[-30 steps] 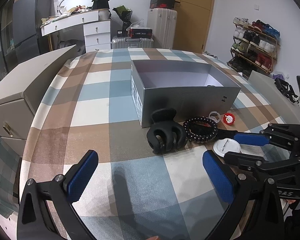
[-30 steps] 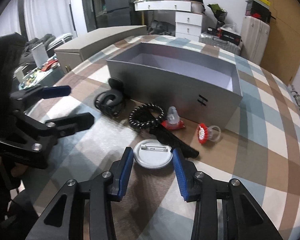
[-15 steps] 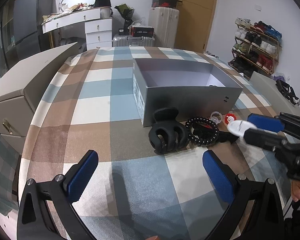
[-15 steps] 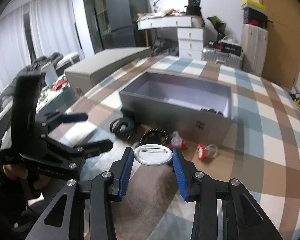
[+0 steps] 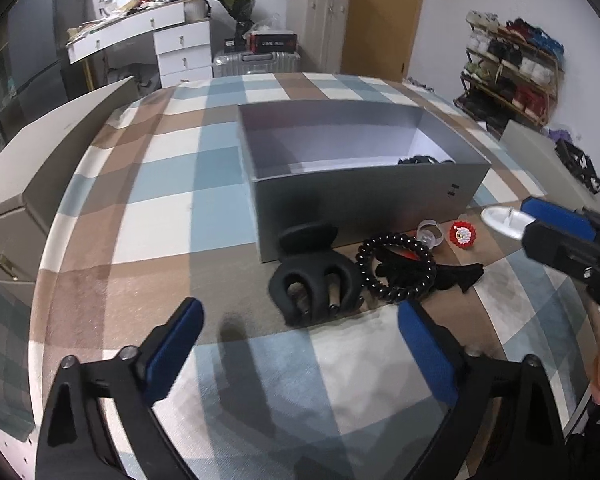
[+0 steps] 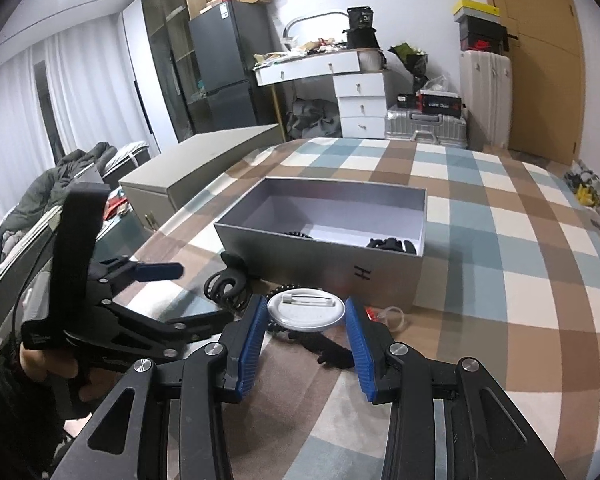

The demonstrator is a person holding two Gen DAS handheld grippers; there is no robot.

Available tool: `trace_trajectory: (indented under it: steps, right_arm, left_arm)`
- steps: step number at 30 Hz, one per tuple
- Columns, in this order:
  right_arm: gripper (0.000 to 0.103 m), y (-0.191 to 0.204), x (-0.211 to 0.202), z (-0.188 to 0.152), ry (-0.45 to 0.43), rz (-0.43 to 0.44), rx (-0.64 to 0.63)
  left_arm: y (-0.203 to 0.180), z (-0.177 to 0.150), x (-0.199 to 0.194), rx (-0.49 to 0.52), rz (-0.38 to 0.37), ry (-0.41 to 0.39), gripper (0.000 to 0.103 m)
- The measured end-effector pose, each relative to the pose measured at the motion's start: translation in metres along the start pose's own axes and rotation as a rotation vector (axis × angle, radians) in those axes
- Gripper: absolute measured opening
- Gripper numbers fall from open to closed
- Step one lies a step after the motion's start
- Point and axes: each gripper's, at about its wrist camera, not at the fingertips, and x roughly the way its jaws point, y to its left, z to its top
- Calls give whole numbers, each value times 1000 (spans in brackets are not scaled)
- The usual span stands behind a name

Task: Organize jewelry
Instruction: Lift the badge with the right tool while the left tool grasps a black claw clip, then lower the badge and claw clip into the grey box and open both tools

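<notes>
Right claw (image 6: 306,312) pinching white badge (image 6: 306,310) above surface; left claw (image 5: 300,340) spread, just been closing, nothing between. Box (image 6: 320,250) holding black pieces (image 6: 392,244).

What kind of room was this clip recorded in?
Most likely a lived-in bedroom or studio flat: the grey box sits on a plaid-covered surface, with a white dressing table, a dark fridge, suitcases and a shoe rack around the walls.
</notes>
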Motion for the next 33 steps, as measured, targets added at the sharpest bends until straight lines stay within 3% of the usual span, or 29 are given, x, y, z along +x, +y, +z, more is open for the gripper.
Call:
trace_trajectory:
  steps: [2,6,8,21,33]
  right_arm:
    - [39,-2,-3,1,-7,0,4]
    - [39,-6,-8,3,-22,-5,11]
    - [39,-8,-9,4,-24,-4,16]
    - [39,-12,-14,4,-47,-8,32]
    - [39,-15,-22,8,-124,-7,71]
  left_arm:
    - [-3,2,5,8,4,15,78]
    - [-4,4,7,2,-12,17,64]
    - [-3,3,5,-6,-24,9,43]
    - [-5,3,-7,-12,-30,-59,41]
    - [6,15,-37,-47,-30,-222,41]
